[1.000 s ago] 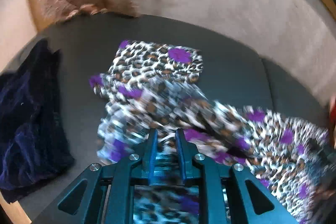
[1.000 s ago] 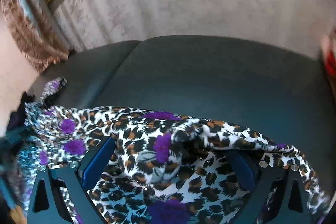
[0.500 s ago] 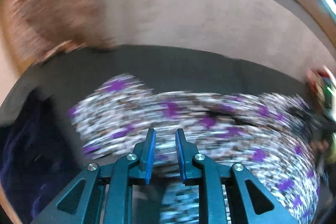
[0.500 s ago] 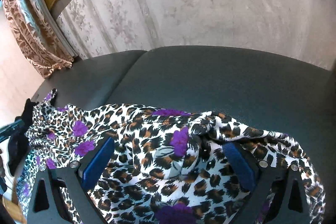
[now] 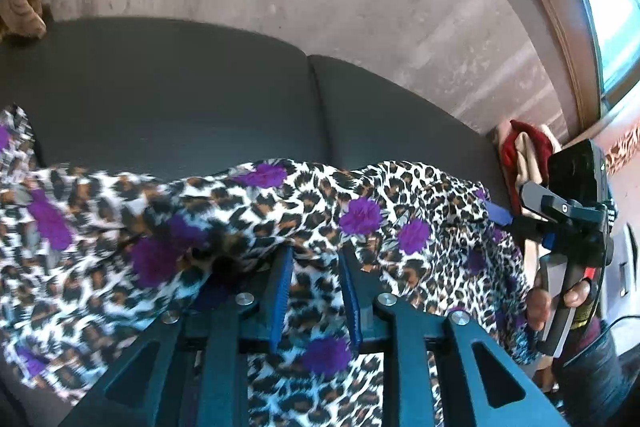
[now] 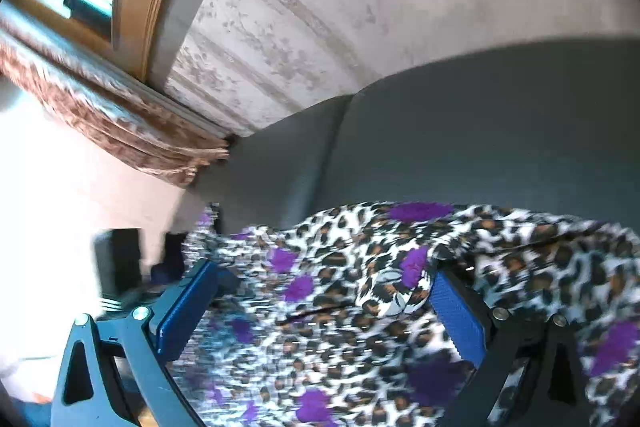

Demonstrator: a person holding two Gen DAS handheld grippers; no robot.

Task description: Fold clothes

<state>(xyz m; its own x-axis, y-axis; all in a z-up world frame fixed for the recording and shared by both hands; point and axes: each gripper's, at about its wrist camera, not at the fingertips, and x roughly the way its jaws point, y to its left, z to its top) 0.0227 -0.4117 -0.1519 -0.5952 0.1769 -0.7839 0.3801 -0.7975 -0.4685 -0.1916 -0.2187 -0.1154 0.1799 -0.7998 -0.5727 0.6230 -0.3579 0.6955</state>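
The thin leopard-print garment with purple flowers [image 5: 360, 211] droops over the dark grey sofa seat [image 5: 180, 99]; it looks light, limp and slippery, best pinched at an edge. The left gripper [image 5: 316, 259] is nearly closed, fabric seemingly pinched between its pads. The right gripper [image 6: 324, 291] gapes wide around cloth. Only the left view shows the red and cream clothes [image 5: 524, 147].
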